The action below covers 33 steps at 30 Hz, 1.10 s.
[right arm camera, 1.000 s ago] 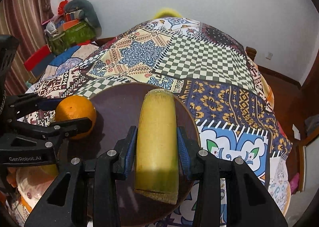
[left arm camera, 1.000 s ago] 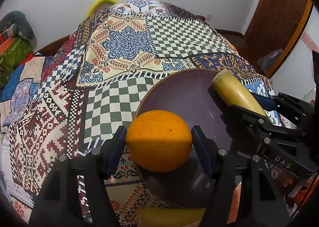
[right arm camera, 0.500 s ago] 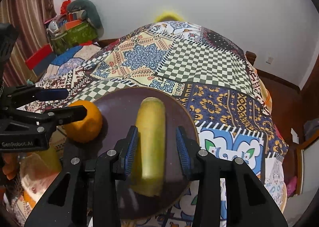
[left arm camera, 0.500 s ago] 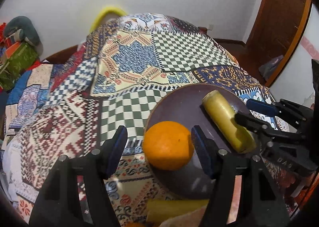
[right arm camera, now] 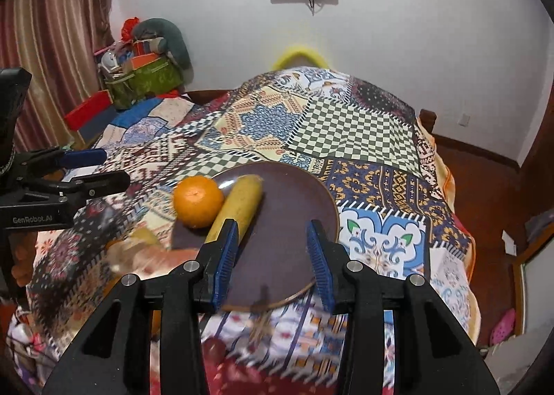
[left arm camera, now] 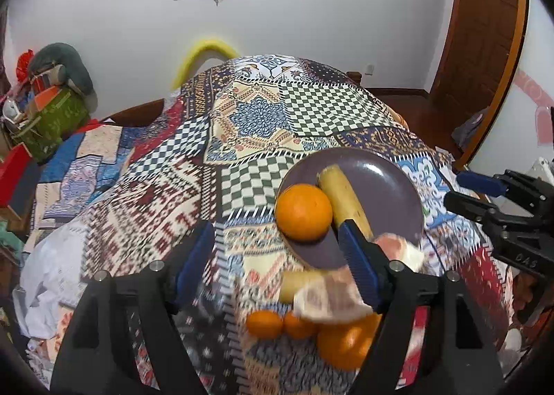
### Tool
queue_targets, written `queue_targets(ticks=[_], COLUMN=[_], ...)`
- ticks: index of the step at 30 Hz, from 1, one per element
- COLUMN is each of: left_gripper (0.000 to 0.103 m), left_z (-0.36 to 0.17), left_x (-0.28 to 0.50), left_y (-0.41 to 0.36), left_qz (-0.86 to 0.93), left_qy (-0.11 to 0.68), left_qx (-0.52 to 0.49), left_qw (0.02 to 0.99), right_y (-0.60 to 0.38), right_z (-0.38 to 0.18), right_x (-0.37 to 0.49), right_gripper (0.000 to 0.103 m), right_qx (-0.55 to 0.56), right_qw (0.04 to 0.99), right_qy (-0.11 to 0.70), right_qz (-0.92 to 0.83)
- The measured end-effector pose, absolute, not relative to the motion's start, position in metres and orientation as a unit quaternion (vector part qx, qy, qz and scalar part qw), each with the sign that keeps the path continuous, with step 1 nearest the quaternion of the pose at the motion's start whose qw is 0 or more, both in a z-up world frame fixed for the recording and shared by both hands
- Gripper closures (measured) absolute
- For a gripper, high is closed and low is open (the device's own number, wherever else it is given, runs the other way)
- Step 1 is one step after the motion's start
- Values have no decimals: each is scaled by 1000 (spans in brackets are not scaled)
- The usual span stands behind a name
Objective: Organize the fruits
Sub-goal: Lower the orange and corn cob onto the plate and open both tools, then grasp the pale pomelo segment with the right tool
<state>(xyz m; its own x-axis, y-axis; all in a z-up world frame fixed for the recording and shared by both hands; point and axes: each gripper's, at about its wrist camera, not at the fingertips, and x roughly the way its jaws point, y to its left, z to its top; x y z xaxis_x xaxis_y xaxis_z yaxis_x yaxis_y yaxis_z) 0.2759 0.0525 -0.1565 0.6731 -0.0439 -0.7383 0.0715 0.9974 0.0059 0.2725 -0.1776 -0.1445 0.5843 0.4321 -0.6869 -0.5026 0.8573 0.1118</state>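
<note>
Left hand-held gripper [left arm camera: 273, 253], seen along its own fingers: the blue-padded jaws stand apart, have just been opening wider, and clamp nothing. Ahead of it and toward its right finger, a purple plate [left arm camera: 391, 180] rests on a patchwork quilt [left arm camera: 155, 194]. On the plate lie an orange [left arm camera: 303, 212] and a banana [left arm camera: 342, 201], touching side by side; the banana's near end is hidden behind the right pad. Below the plate, close under the same finger, a blurred group of further fruit [left arm camera: 342, 339] and a crumpled pale bag [left arm camera: 329, 301] is hard to make out; how many pieces lie there cannot be told.

Right hand-held gripper [right arm camera: 273, 260], seen from its own wrist: the jaws stand apart, have just been opening, and hold nothing; only the bare plate [right arm camera: 294, 208] shows between them. The banana [right arm camera: 239, 208] lies ahead of the left finger, which cuts off its near end, and the orange [right arm camera: 198, 201] sits farther left, touching it. Left of that finger the bag [right arm camera: 145, 256] appears as a smear. The plate's near rim is partly covered by both fingers.

Each gripper points downward at a slant toward the quilt and is raised clear of the plate. Each device shows at the edge of the other's view, its handle and the holding hand cut off by the frame.
</note>
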Motion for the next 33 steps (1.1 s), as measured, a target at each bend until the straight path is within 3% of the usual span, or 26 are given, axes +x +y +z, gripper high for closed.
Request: queue_targets(ticks=[6,22,33], left_gripper=[19,19,19], left_z=[-165,-245,-255], left_x=[235,181,178], left_y=[54,59,51], left_qz=[-26,7,-26], left_qy=[412,488,493], left_qx=[19,17,23], left_qw=[911,872,869], right_y=[-182,-186,-165], right_z=[-138,-192,-222], right_x=[236,174,170], right_gripper=[59,59,59], right_qx=[-49,-35,-74], right_qw=[889,853,829], right_qy=[369,442,480], right_qz=[267,276,278])
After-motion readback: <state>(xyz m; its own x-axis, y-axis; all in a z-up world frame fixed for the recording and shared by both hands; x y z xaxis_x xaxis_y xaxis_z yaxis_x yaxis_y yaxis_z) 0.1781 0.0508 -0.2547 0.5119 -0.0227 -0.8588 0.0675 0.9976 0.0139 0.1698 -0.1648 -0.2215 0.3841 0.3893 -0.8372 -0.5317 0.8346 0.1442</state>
